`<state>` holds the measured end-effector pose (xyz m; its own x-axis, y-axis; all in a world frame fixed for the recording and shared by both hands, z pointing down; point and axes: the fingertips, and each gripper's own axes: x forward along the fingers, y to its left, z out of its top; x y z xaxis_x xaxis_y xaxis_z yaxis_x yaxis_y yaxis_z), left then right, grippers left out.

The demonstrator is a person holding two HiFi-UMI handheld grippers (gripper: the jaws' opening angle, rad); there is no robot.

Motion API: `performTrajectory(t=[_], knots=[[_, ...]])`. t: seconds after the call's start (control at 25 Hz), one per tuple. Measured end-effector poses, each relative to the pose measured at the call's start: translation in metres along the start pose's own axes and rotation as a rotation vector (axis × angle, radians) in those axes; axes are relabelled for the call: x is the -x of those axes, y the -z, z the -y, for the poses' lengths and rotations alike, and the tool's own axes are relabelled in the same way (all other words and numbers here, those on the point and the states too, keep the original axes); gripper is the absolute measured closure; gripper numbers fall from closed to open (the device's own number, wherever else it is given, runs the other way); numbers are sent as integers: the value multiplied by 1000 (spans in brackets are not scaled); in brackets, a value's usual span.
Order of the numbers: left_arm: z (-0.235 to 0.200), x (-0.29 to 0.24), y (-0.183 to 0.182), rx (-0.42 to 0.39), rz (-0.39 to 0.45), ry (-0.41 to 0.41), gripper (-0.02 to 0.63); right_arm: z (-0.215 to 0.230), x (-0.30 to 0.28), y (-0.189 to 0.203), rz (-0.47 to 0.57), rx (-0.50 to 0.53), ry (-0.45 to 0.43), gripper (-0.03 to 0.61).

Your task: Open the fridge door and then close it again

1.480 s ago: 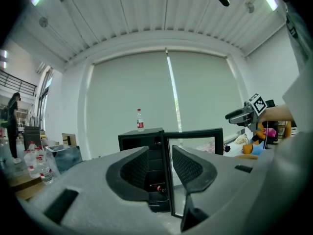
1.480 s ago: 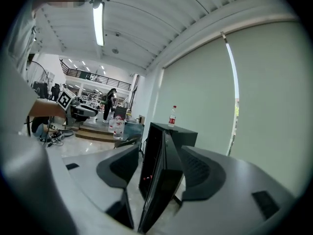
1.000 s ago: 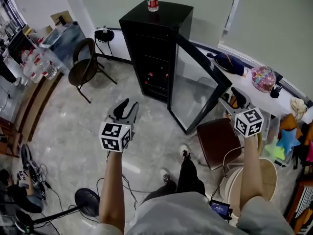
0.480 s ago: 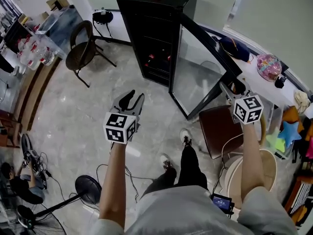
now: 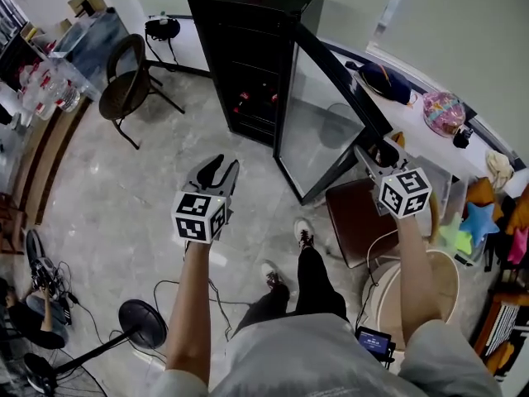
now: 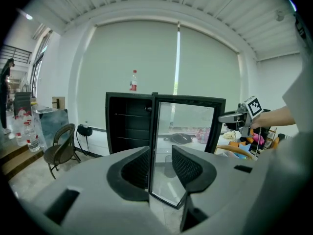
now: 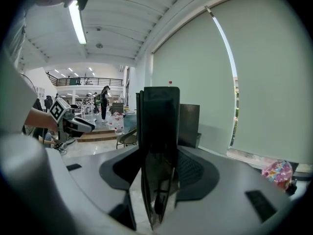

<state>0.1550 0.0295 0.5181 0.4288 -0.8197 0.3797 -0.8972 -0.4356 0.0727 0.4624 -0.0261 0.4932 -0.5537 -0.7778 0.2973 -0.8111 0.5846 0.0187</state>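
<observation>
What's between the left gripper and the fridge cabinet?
Only bare floor, in the head view, separates the left gripper from the fridge.

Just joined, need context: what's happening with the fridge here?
A person holding a gripper in each hand stands in front of the black fridge, whose glass fridge door is swung wide open. The right gripper is at the door's free edge, which sits between its jaws. They have just been closing and look to be on it. The left gripper hangs open and empty over the floor.
</observation>
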Motion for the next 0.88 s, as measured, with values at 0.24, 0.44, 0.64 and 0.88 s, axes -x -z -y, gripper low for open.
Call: performTrajectory(t=[0.24, 0.44, 0.64, 0.88], knots=[[5, 7, 4, -5, 1, 2, 480, -34, -1, -2, -5, 2, -75, 370], [9, 19, 6, 19, 6, 3, 480, -63, -7, -2, -72, 79, -176, 365], [19, 30, 8, 15, 7, 18, 480, -91, -12, -8, -86, 83, -263, 368], [35, 40, 19, 19, 2, 30, 480, -128, -23, -12, -97, 132, -335, 381]])
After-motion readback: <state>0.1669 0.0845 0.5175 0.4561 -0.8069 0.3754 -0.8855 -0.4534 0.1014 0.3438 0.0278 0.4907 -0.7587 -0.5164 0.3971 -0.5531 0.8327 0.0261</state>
